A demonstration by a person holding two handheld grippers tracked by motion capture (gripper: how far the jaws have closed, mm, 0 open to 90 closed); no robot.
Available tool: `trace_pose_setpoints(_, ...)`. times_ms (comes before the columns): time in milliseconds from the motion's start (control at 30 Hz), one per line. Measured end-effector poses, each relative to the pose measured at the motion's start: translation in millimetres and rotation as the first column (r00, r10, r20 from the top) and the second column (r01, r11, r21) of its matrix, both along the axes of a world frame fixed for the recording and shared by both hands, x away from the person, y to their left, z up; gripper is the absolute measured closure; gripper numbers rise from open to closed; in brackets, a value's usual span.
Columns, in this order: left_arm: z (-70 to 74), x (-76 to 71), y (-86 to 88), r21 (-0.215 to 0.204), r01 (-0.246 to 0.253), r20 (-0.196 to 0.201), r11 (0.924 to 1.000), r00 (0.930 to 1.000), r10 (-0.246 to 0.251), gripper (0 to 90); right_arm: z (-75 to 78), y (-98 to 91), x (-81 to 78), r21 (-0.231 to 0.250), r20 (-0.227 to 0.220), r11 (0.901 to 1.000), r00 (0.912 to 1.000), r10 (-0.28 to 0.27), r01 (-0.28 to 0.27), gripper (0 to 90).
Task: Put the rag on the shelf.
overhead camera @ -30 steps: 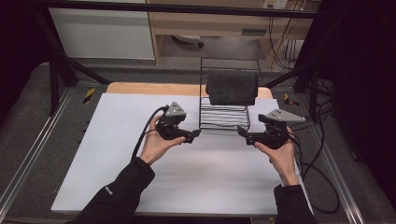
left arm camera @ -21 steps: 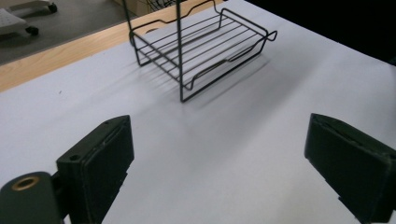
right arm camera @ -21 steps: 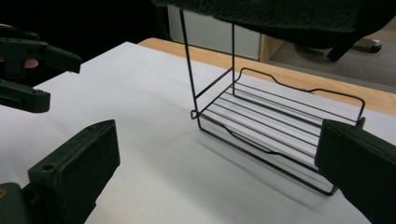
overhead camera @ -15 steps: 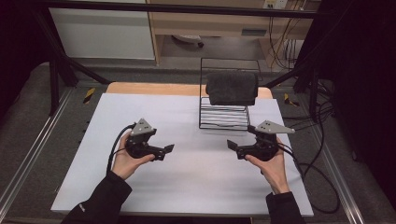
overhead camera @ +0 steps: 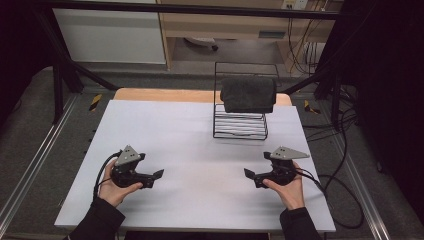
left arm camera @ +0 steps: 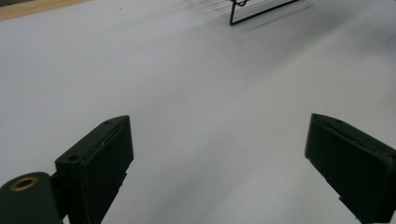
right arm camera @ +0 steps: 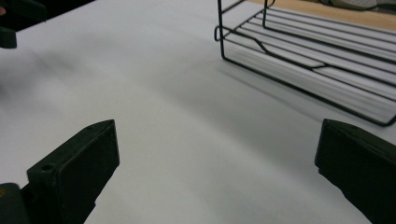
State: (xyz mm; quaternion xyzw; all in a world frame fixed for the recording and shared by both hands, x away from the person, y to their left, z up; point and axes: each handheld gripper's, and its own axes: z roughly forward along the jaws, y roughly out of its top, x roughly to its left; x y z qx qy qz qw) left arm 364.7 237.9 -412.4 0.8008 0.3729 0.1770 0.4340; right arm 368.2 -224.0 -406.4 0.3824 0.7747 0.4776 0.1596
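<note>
A black wire rack [overhead camera: 240,125] stands at the back right of the white table [overhead camera: 175,130], with a dark grey folded cloth [overhead camera: 248,94] draped over its top rail. My left gripper [overhead camera: 157,175] rests low over the front left of the table and points right. Its jaws have just been opening and stand open, with nothing between them [left arm camera: 219,140]; a corner of the rack [left arm camera: 261,11] lies far ahead. My right gripper [overhead camera: 248,175] is at the front right, points left, and is open and empty [right arm camera: 218,140]. The rack's shelf [right arm camera: 317,51] lies ahead of it to the right.
A strip of wooden tabletop [overhead camera: 165,95] shows behind the white sheet. Black frame bars and cables [overhead camera: 340,185] run along the table's right side. The two grippers face each other across bare white surface.
Both hands have pulled back from the rack toward the near edge and sunk lower. The left went far to the left; the right shifted only a little.
</note>
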Motion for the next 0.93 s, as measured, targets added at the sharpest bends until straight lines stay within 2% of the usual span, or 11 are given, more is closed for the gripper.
trace_pose_setpoints(333,-17.0,-10.2,25.2,0.032,-0.01,0.002,0.9994,1.0,0.01,7.9,-23.2,-24.4,-8.5,-0.003,-0.013,1.0,0.9999,-0.001,0.001,0.6)
trace_pose_setpoints(500,-24.6,-13.9,34.6,0.039,-0.016,-0.006,0.9991,0.9999,0.016,7.9,-33.2,-29.1,-11.6,-0.029,-0.033,0.9996,0.9994,0.004,-0.005,0.6)
trace_pose_setpoints(733,-31.1,-15.0,40.0,0.04,-0.022,-0.018,0.999,0.9996,0.022,7.8,-41.2,-33.6,-13.6,-0.044,-0.056,0.999,0.9984,0.006,-0.009,0.6)
trace_pose_setpoints(933,-32.6,-15.6,38.6,0.038,-0.01,-0.02,0.9992,0.9997,0.011,7.7,-42.6,-33.5,-13.3,-0.048,-0.053,0.9987,0.9985,0.012,-0.015,0.7)
